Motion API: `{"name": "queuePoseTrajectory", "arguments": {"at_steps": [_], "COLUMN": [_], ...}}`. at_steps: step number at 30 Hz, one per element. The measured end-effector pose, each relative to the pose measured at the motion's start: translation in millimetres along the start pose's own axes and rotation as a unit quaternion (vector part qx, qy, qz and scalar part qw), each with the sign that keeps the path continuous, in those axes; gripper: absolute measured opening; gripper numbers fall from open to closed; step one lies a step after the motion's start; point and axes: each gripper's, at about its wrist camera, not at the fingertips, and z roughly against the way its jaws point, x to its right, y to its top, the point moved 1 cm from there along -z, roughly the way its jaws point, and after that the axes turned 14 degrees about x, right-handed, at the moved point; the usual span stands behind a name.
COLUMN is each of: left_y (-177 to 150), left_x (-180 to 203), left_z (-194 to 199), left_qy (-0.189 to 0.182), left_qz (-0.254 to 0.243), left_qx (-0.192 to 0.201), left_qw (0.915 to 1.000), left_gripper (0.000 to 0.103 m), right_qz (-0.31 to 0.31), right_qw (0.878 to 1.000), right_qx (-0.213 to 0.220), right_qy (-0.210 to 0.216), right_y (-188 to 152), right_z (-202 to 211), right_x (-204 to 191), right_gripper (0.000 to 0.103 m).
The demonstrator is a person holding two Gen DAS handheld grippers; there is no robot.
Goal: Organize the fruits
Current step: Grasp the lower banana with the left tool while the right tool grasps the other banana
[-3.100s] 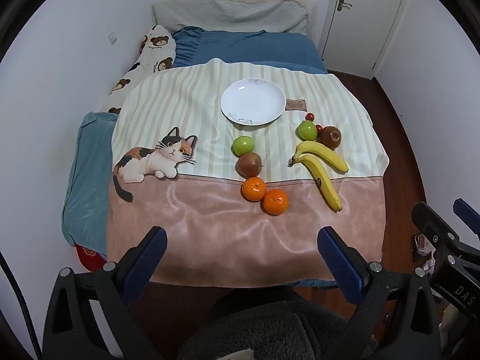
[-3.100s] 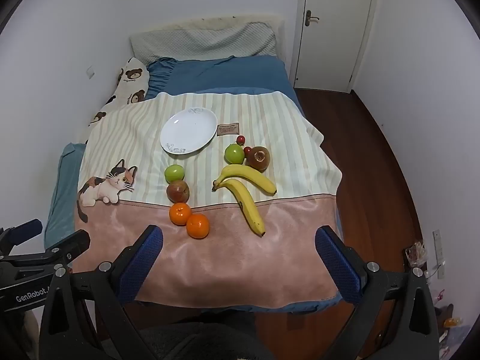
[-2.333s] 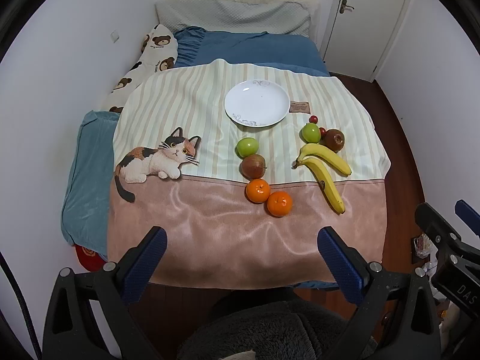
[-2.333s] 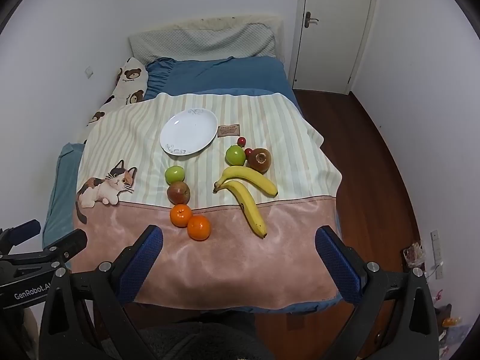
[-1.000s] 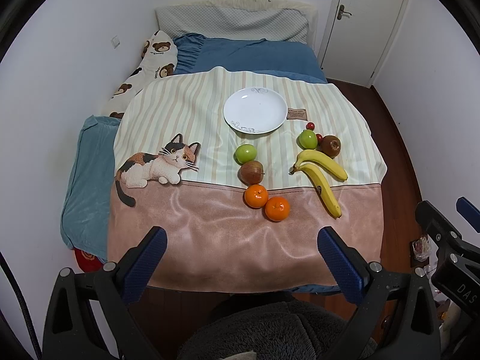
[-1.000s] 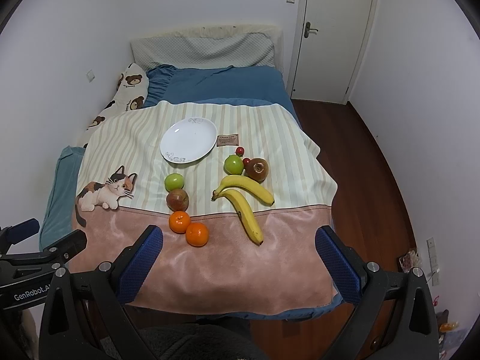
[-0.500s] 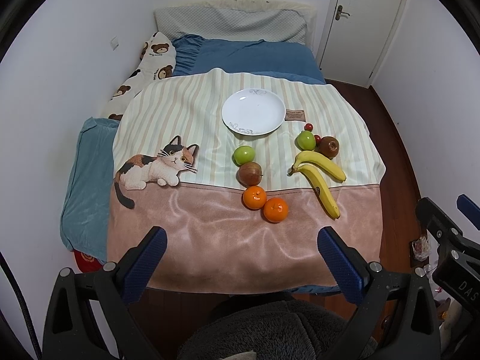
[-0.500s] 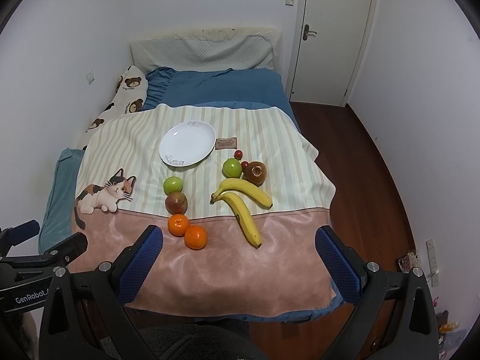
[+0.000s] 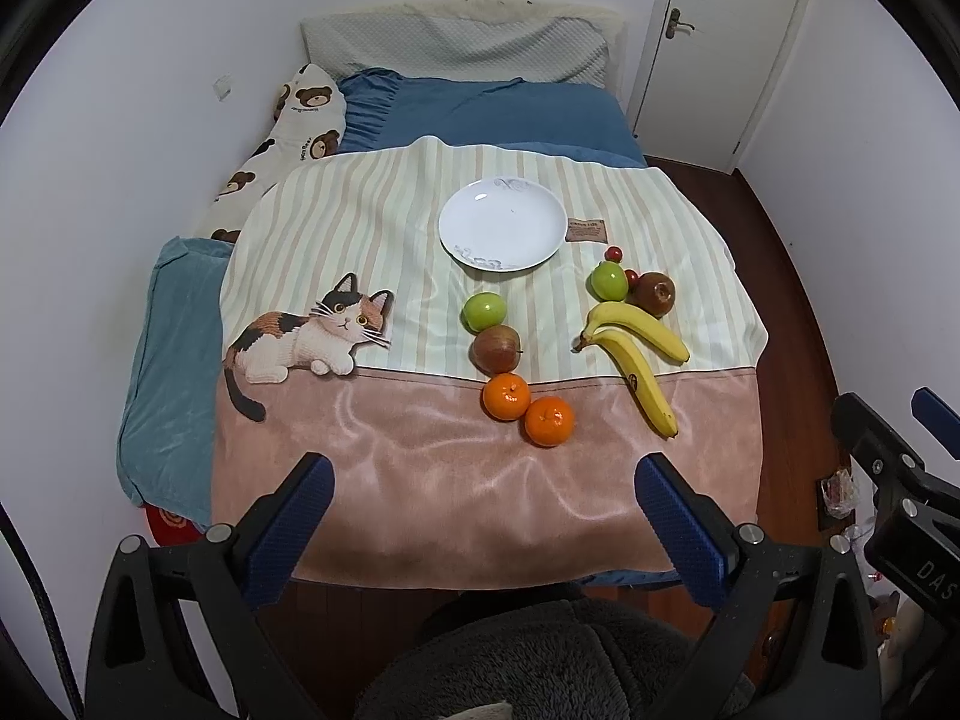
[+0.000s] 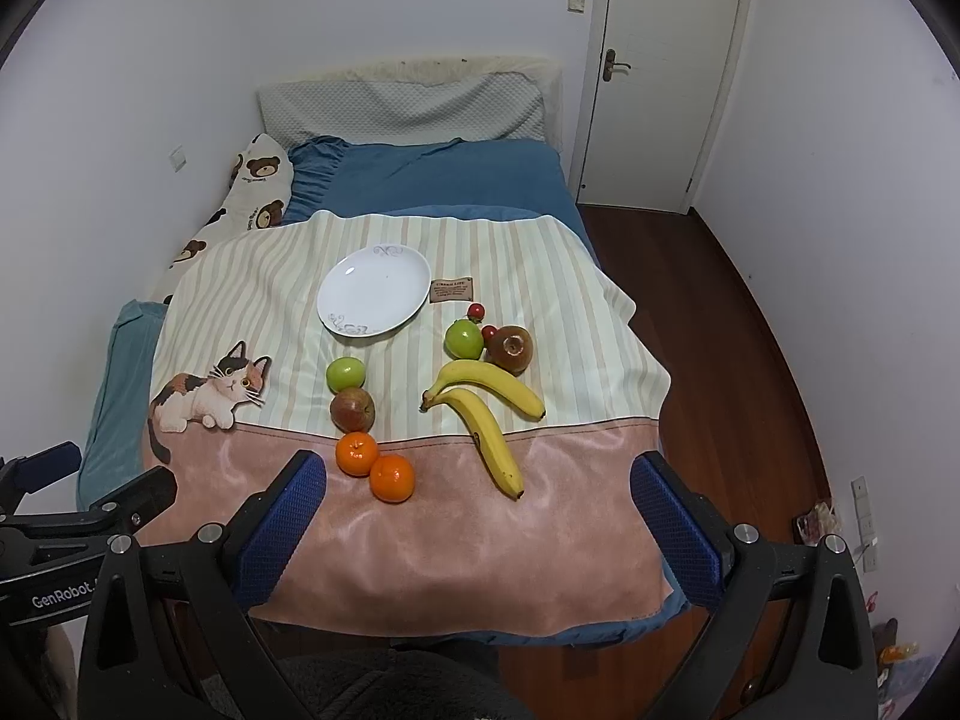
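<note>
- Nearest the lens, the left gripper (image 9: 480, 483) is hanging at the bottom of its frame, blue pads spread wide and clasping nothing.
- The right gripper (image 10: 477, 477) is doing the same in its own view, fingers parted and bare, well short of any fruit.
- Low in both frames, the cat-print blanket (image 9: 420, 468) is draping over the bed's near edge, its pink band lying between the tools and the fruit.
- Just past the pads, two oranges (image 9: 528, 411) are sitting touching each other at frame centre.
- Right of them, two bananas (image 9: 636, 354) are lying joined at the stem, one reaching down onto the pink band.
- Behind the oranges, a reddish apple (image 9: 495, 348) is touching a green apple (image 9: 483, 311) above it.
- Upper right of the bananas, another green apple (image 9: 609, 280), a brown fruit (image 9: 655, 293) and small red cherries (image 9: 613, 252) are crowding together.
- Farther up, the white plate (image 9: 503, 231) is lying bare beside a sewn label (image 9: 585, 231).
- At the top, a blue duvet (image 9: 480, 114) and a grey pillow (image 9: 456, 48) are filling the bed's far end.
- In the upper right, a white door (image 10: 663, 66) is standing closed.
</note>
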Motion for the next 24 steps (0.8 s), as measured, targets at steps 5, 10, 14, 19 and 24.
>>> {"name": "queuePoseTrajectory", "arguments": {"at_steps": [5, 10, 14, 19, 24], "left_y": [0.0, 3.0, 3.2, -7.0, -33.0], "left_x": [-4.0, -14.5, -5.4, 25.5, 85.7], "left_z": [-7.2, -39.5, -106.4, -178.6, -271.1], "left_qy": [-0.007, -0.019, -0.047, -0.084, -0.135], "left_qz": [0.001, 0.035, 0.082, 0.137, 0.229], "left_qx": [-0.001, -0.003, -0.049, -0.103, -0.194], "left_qw": [1.0000, 0.9992, 0.9943, 0.9816, 0.9443], "left_gripper": [0.103, 0.103, 0.103, 0.102, 0.097], "right_qz": [-0.001, 0.001, 0.032, 0.115, 0.152], "right_qw": [1.000, 1.000, 0.999, 0.988, 0.975], "right_qx": [0.002, -0.008, -0.036, -0.098, -0.157], "right_qy": [0.000, 0.014, 0.008, 0.032, 0.050], "right_y": [1.0, 9.4, 10.5, 4.4, -4.1], "right_z": [-3.1, -41.1, -100.1, -197.6, -288.4], "right_x": [-0.2, 3.6, 14.9, 30.4, 57.6], "right_gripper": [0.103, 0.103, 0.101, 0.078, 0.065]}}
